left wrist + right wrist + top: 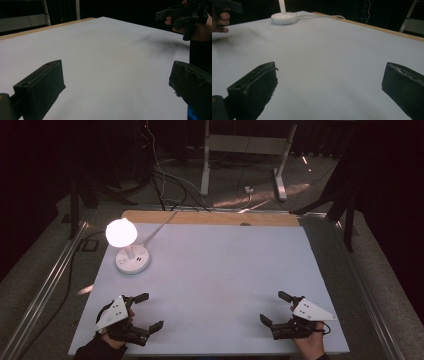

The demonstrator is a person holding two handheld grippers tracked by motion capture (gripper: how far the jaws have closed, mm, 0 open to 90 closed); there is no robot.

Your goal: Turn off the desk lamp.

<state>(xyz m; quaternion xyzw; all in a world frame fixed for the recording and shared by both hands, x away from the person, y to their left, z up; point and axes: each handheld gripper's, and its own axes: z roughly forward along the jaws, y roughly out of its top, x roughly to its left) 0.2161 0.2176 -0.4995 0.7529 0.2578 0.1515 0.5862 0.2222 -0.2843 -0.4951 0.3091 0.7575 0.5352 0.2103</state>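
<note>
A white desk lamp with a lit round head stands at the far left of the white table; its base and cable appear far off in the right gripper view. My left gripper hovers near the front left edge, open with nothing between its jaws. My right gripper hovers near the front right edge, also open and holding nothing. In the left gripper view, the right gripper and the hand holding it appear at the top right. Bare tabletop lies between each gripper's own jaws.
The lamp's white cable runs off the table's far wooden edge. Beyond it stand a white metal frame and loose cables on the floor. Metal rails flank the table.
</note>
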